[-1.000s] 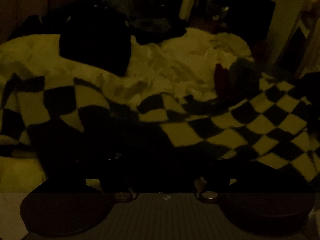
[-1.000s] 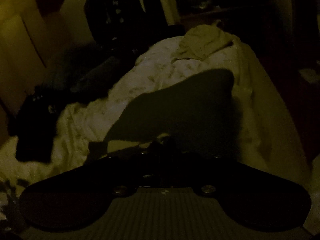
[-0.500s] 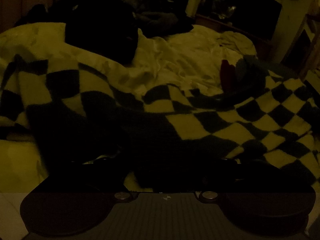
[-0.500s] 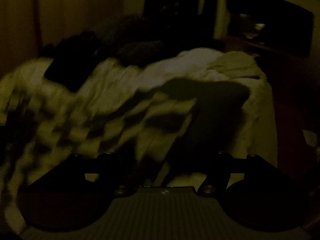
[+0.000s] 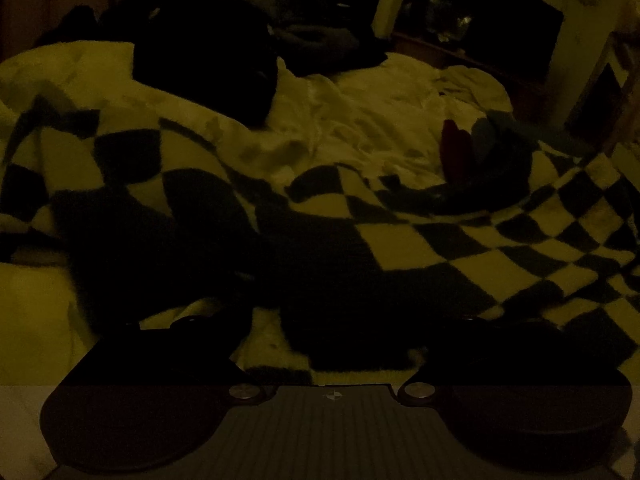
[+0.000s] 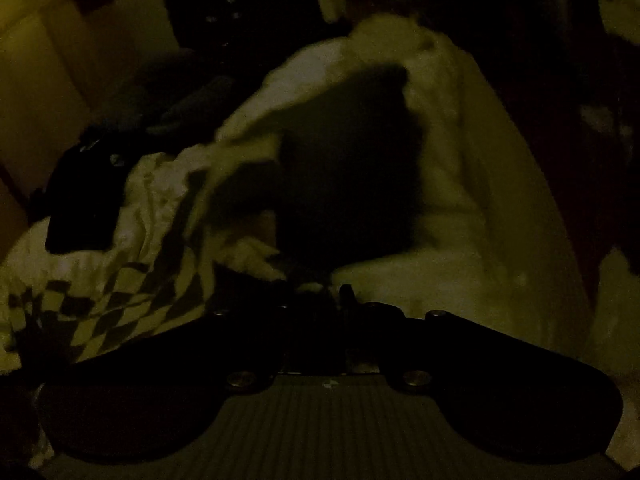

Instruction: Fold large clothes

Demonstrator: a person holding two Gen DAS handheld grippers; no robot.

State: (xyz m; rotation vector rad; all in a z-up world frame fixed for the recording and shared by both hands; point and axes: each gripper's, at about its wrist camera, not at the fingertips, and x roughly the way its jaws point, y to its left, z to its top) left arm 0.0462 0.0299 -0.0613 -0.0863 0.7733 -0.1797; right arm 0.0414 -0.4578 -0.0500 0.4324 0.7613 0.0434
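Observation:
The room is very dark. A large black-and-white checkered blanket (image 5: 400,236) lies spread across a bed with pale crumpled sheets (image 5: 360,120). My left gripper (image 5: 332,332) hovers just above its near edge with its fingers wide apart and nothing between them. In the right wrist view the checkered blanket (image 6: 120,300) runs off to the left. My right gripper (image 6: 324,300) has its fingers close together at the centre, and a corner of the blanket seems pinched there. The right gripper also shows as a dark shape in the left wrist view (image 5: 480,152), at the blanket's far right edge.
A black garment or bag (image 5: 208,60) lies on the sheets at the back left, with more dark clothes (image 5: 320,36) behind it. A dark cabinet (image 5: 488,20) stands beyond the bed. A dark shadow (image 6: 348,160) falls on the pale sheet.
The right gripper went from open to shut and its view swung back over the sheet. The left gripper moved slightly nearer to the blanket and stayed open.

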